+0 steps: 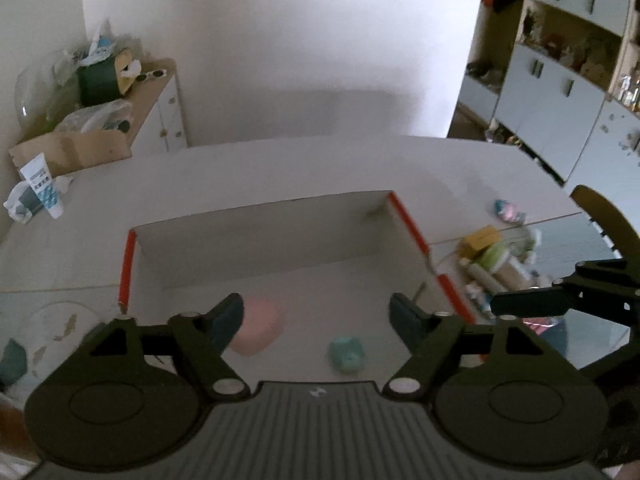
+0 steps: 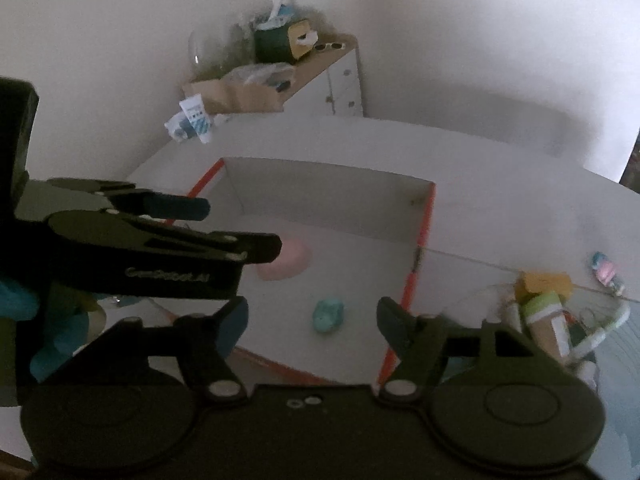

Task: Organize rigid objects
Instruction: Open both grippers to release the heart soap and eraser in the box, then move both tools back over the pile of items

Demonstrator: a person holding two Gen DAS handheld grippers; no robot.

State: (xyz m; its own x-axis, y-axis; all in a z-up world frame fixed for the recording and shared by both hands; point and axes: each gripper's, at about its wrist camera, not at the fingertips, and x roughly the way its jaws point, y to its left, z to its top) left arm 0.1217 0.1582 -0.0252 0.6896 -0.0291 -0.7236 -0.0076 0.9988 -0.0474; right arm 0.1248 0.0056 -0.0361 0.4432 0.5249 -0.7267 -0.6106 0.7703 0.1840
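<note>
White cardboard forms the open box (image 1: pixel 256 236) with orange-red edges that sits on the pale table (image 1: pixel 280 160). Its long axis runs from about 8 o'clock to 2 o'clock in the left wrist view. On the box floor lie two things: a pink rounded lump (image 1: pixel 258 332) toward 9 o'clock and a teal lump (image 1: pixel 346 354) toward 6 o'clock, apart from each other. Both are blurred, so which way either points cannot be told.

The left tongs (image 1: pixel 316 316) hover above the box floor with jaws spread and nothing between them; one finger covers the pink lump's left edge. The right tongs (image 2: pixel 312 318) hang over the box's near part, likewise released and empty, the teal lump (image 2: pixel 329 315) showing in the gap below without touching either finger.

Outside the box, at 3 o'clock, a cluttered pile (image 1: pixel 496 260) includes a yellow block, a green-banded tube and other small items too smeared to name. A pink-and-blue item (image 1: pixel 507 210) lies farther back on the table. At 10 o'clock a white tube (image 1: pixel 42 184) leans by a brown cardboard box (image 1: pixel 76 152).
</note>
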